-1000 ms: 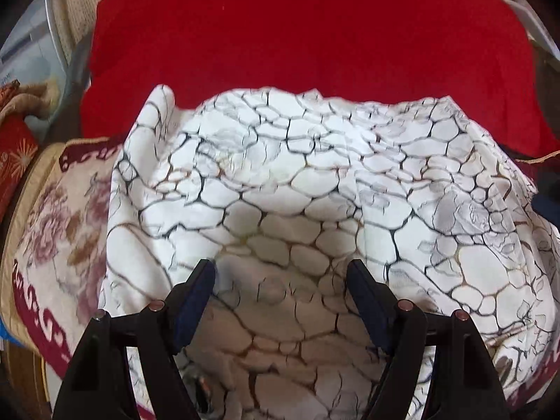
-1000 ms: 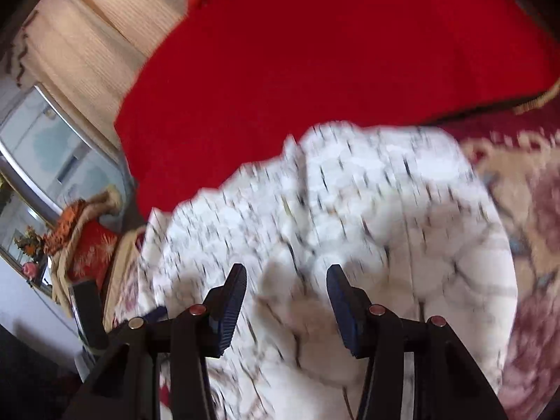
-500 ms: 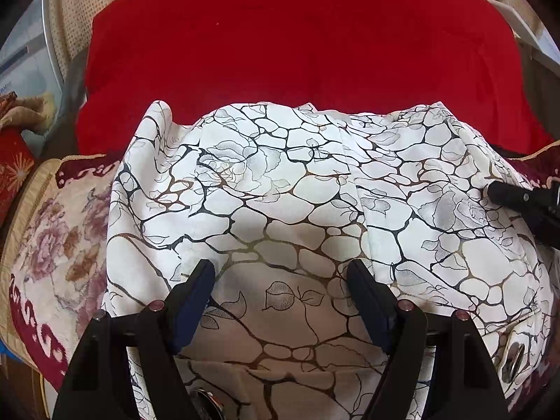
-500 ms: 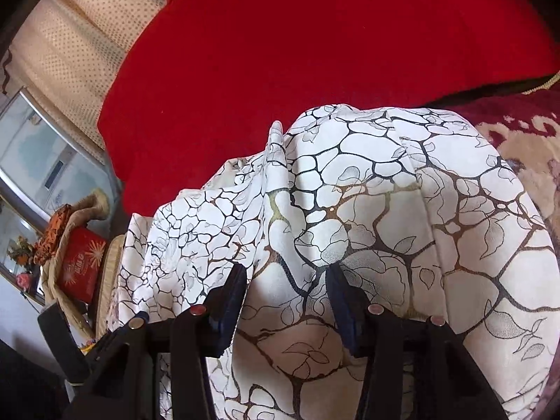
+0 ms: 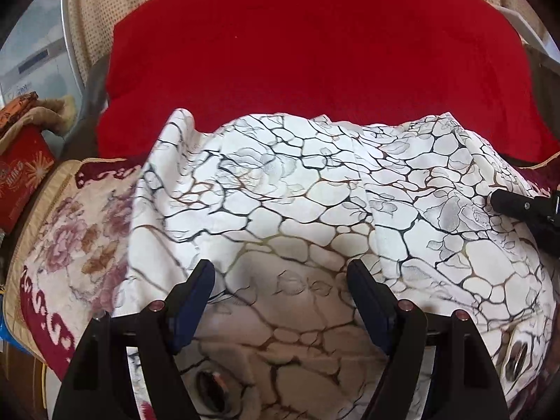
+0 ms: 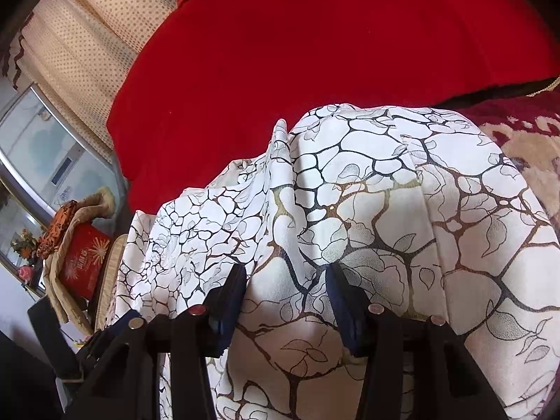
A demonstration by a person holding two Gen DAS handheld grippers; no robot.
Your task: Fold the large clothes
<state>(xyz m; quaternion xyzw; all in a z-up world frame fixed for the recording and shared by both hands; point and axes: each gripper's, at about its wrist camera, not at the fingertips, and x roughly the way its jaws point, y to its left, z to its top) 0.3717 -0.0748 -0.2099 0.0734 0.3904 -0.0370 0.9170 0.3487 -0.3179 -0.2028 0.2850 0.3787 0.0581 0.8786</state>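
A white garment with a dark cracked-stone and leaf print (image 5: 308,203) lies bunched on a floral blanket, its far edge against a red cushion. It fills the right wrist view too (image 6: 402,217). My left gripper (image 5: 281,276) is open, its jaws spread just above the cloth near its front part. My right gripper (image 6: 287,276) is open, its jaws on either side of a raised fold of the cloth. The tip of the right gripper shows in the left wrist view (image 5: 518,206), at the garment's right edge.
A big red cushion (image 5: 315,52) stands behind the garment. A beige and maroon floral blanket (image 5: 70,238) lies under it. A red box (image 6: 84,259) with cloth on it stands at the left. A dotted cream curtain (image 6: 91,45) hangs behind.
Both grippers stay open over the garment. The left view has shifted slightly back and up; the right gripper has settled closer around the raised fold after a fast blurred move.
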